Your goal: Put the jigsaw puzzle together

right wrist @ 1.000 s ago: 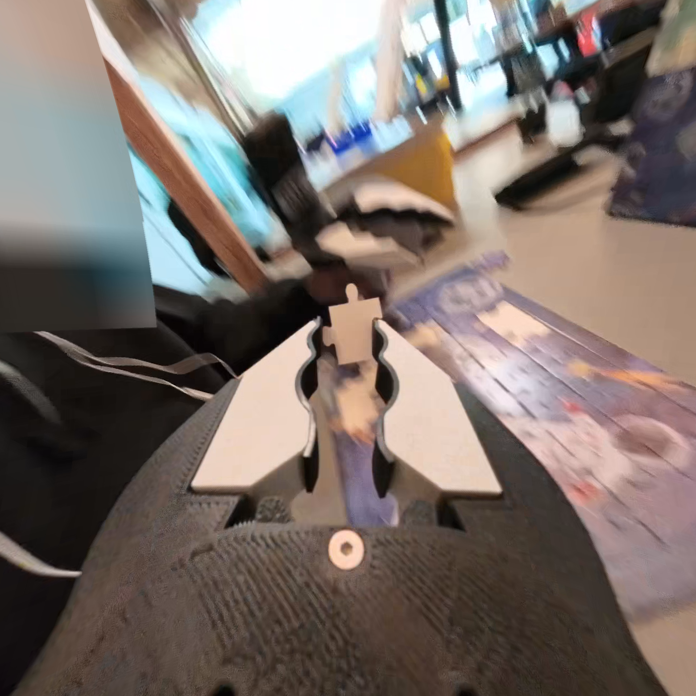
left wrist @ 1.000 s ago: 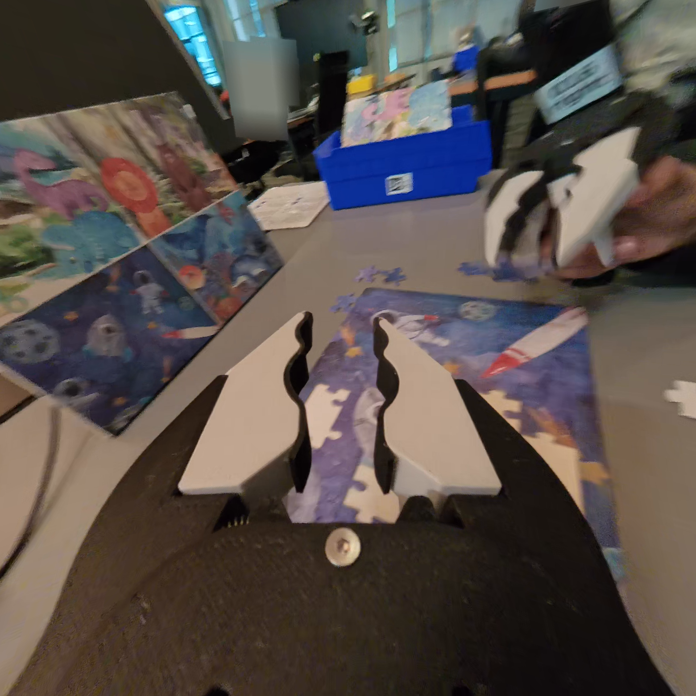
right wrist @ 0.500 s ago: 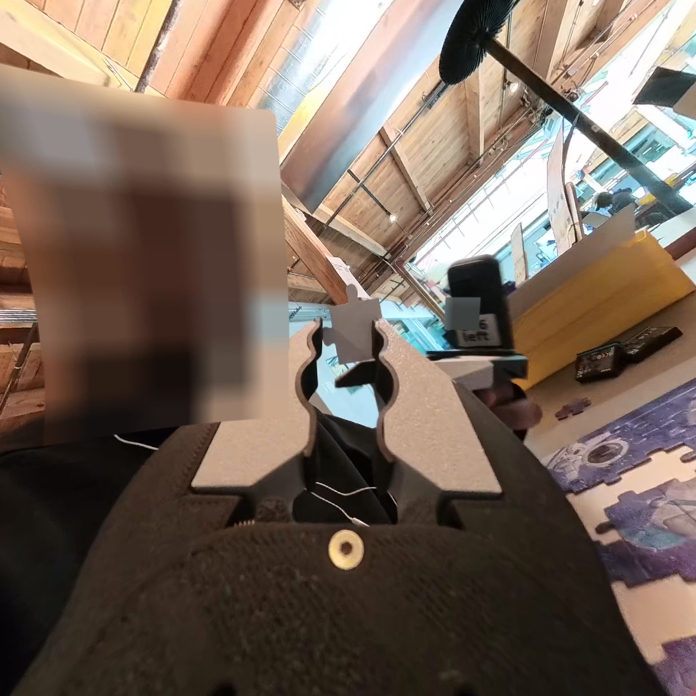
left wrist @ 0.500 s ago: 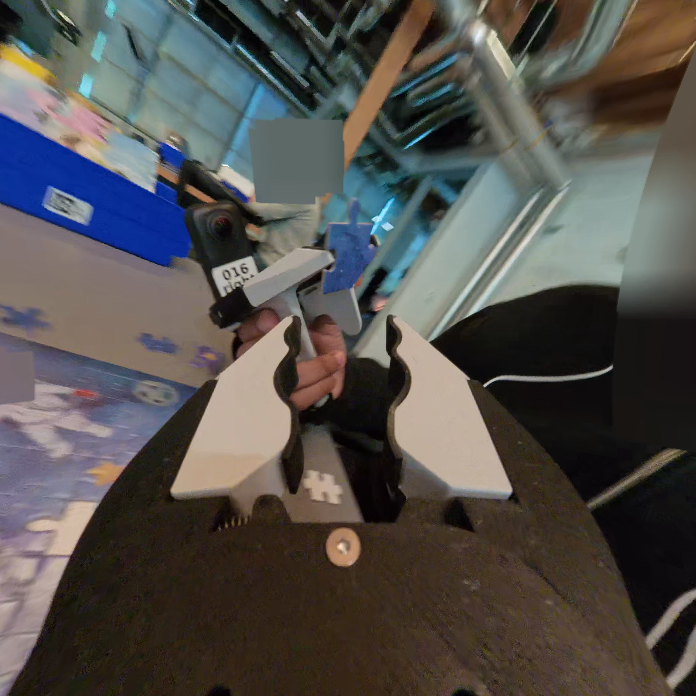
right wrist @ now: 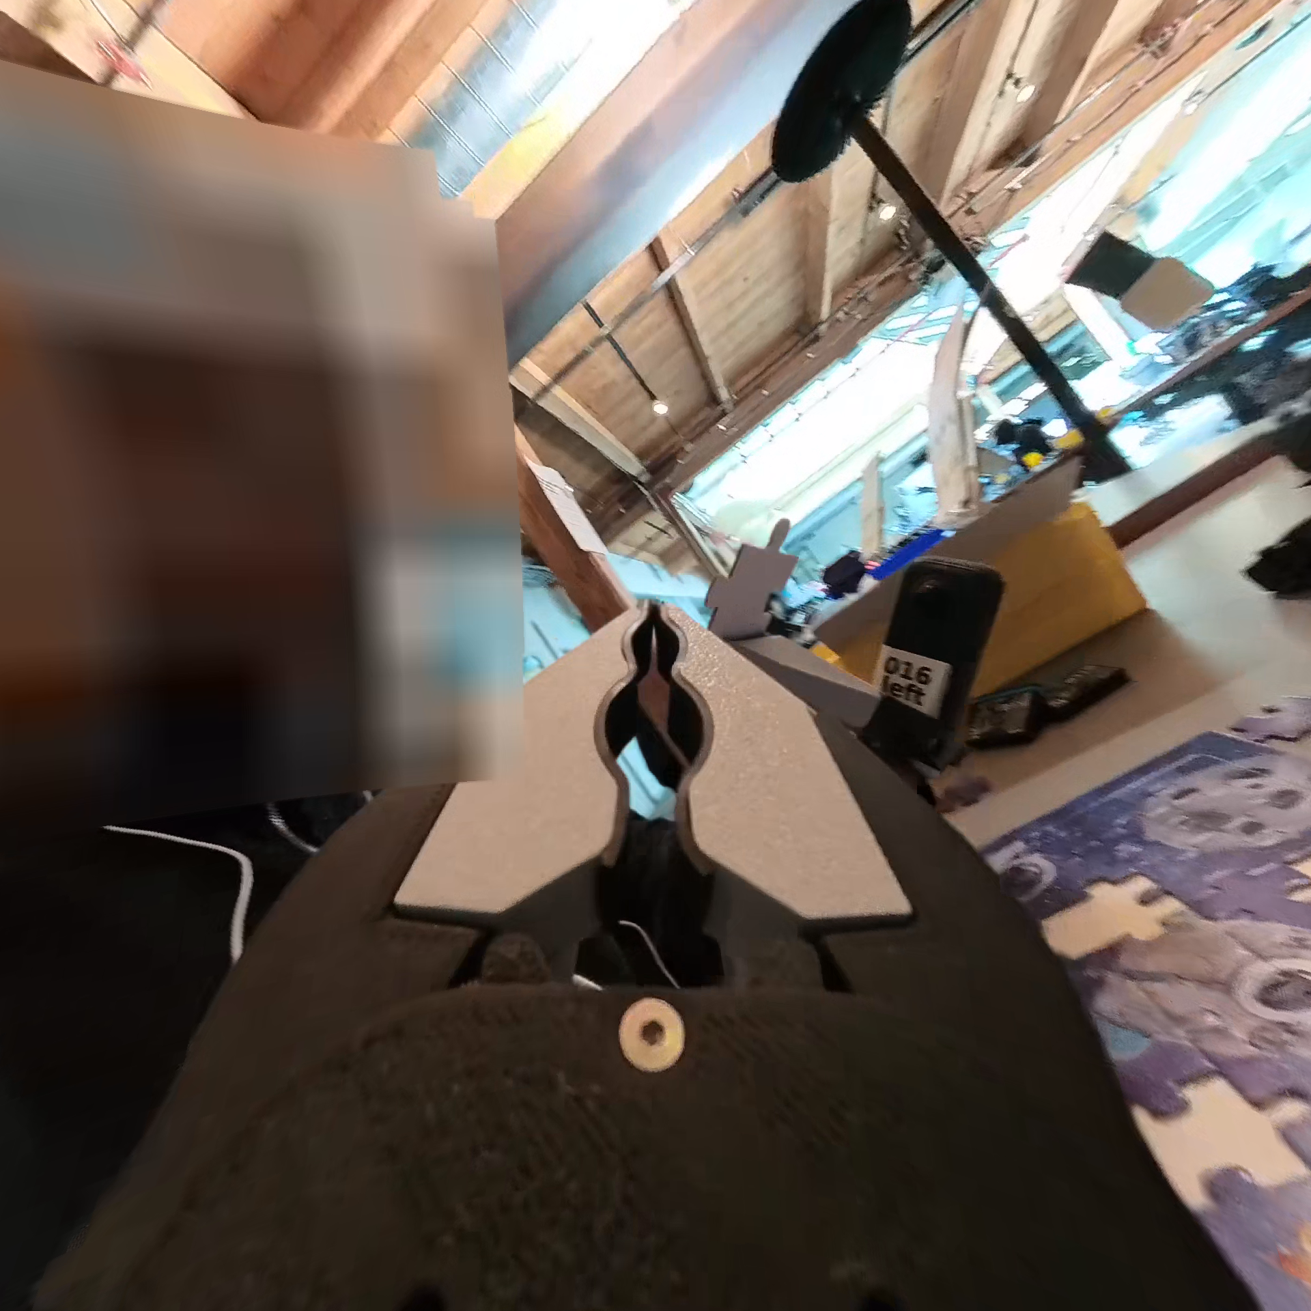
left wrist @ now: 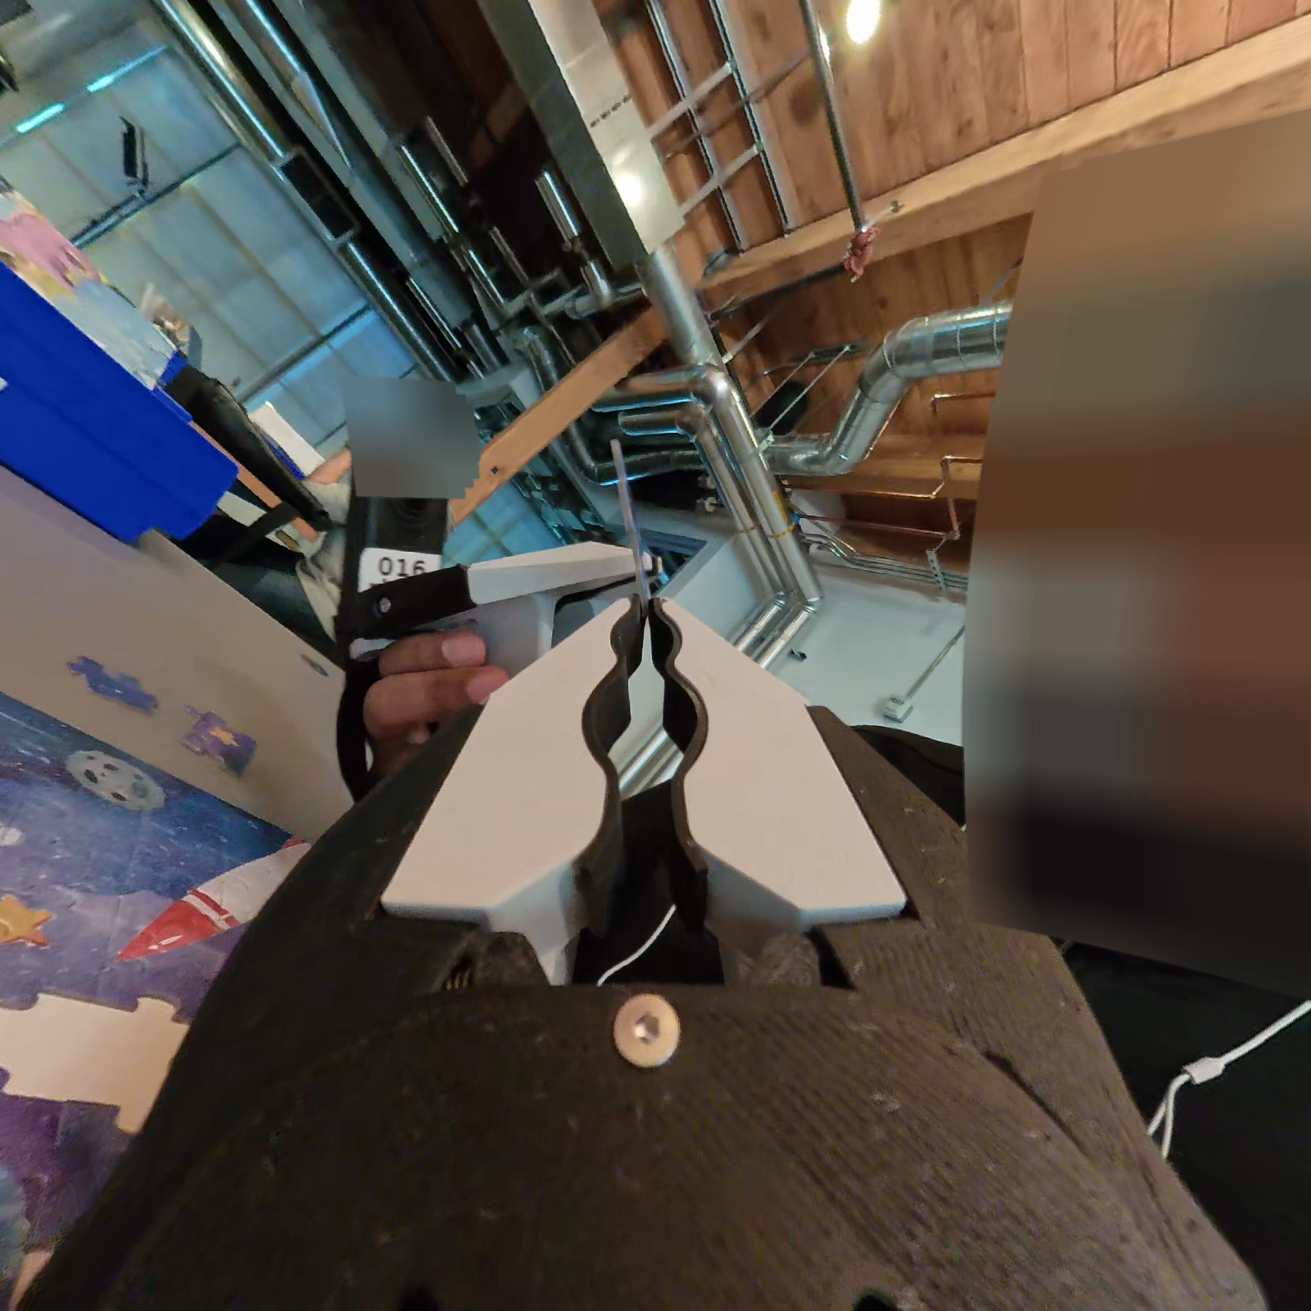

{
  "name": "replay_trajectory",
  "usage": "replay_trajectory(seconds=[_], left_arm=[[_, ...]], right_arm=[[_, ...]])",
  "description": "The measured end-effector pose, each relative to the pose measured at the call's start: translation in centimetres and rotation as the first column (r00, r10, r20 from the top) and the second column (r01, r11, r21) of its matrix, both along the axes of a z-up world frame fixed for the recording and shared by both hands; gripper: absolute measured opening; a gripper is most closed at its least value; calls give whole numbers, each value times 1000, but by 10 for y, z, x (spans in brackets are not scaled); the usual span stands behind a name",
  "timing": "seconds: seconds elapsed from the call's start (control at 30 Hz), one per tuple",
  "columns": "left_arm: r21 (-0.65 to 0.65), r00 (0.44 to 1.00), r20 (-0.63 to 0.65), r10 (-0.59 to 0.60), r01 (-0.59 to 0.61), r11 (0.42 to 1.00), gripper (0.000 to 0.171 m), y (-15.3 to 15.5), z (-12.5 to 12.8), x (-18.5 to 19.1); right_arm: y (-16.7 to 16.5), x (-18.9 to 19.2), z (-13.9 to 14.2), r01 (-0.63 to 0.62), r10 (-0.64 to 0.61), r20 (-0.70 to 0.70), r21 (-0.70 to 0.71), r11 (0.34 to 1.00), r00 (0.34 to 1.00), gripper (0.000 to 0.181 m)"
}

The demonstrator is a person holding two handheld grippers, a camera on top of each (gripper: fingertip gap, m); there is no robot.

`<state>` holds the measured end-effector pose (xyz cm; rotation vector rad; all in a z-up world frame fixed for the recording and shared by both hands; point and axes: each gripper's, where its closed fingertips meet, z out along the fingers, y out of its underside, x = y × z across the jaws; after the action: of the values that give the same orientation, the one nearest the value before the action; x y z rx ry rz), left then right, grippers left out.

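My left gripper (left wrist: 647, 603) is raised off the table and shut on a jigsaw piece (left wrist: 628, 511), seen edge-on as a thin blue sliver. The right wrist view shows the same piece (right wrist: 748, 592) from its grey back, standing up from the left gripper's fingers (right wrist: 801, 667). My right gripper (right wrist: 653, 611) is just beside it, fingertips together and empty. It also shows in the left wrist view (left wrist: 553, 574), held by a hand. The space puzzle (left wrist: 85, 851) lies on the table with bare slots (left wrist: 78, 1043). It also shows in the right wrist view (right wrist: 1170, 851).
Two loose blue pieces (left wrist: 113, 681) (left wrist: 220, 738) lie on the grey table (left wrist: 142, 603) beyond the puzzle. A blue bin (left wrist: 85, 440) stands at the far left. A yellow box (right wrist: 1050, 603) and small black items (right wrist: 1043, 702) sit past the puzzle.
Both grippers lifted from the table and swung toward each other. The right gripper let go of the piece and the left gripper closed on it.
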<state>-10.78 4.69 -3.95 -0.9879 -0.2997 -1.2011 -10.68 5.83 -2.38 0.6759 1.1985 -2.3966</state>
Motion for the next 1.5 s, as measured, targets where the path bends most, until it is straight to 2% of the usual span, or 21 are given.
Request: replay_trajectory(seconds=[0.03, 0.13, 0.23, 0.37, 0.43, 0.57, 0.8, 1.0, 1.3, 1.5], left_arm=[[-6, 1000, -11, 8, -9, 1000, 0, 0, -1, -1], [-56, 997, -70, 25, -29, 998, 0, 4, -6, 1], [-117, 990, -139, 38, -54, 992, 0, 9, -14, 4], [-177, 980, -196, 34, -69, 982, 0, 14, -23, 5], [-201, 976, -216, 25, -69, 977, 0, 16, -27, 6], [-251, 963, -269, 25, -95, 963, 0, 18, -35, 5], [-288, 940, -342, 13, -118, 950, 0, 21, -40, 10], [-255, 946, -316, 73, -159, 954, 0, 16, -34, -2], [-254, 939, -333, 84, -175, 951, 0, 15, -34, -4], [-249, 941, -324, 93, -180, 952, 0, 14, -34, -6]], right_arm=[[0, 0, -2, 33, -33, -14, 48, 998, 999, 0], [3, -6, -7, 163, -151, -74, 205, 965, 986, 7], [10, -13, -8, 275, -238, -145, 345, 897, 960, 12], [6, -18, -24, 341, -271, -207, 533, 774, 940, 11], [4, -19, -32, 346, -273, -213, 577, 740, 938, 8], [3, -16, -38, 309, -259, -170, 576, 756, 951, 1], [2, -13, -40, 243, -222, -105, 551, 799, 969, 0], [4, -12, -43, 240, -225, -98, 571, 785, 969, 0], [-6, 2, -74, 166, -169, -60, 668, 726, 984, 0], [-4, 3, -70, 150, -165, -35, 626, 765, 986, 0]])
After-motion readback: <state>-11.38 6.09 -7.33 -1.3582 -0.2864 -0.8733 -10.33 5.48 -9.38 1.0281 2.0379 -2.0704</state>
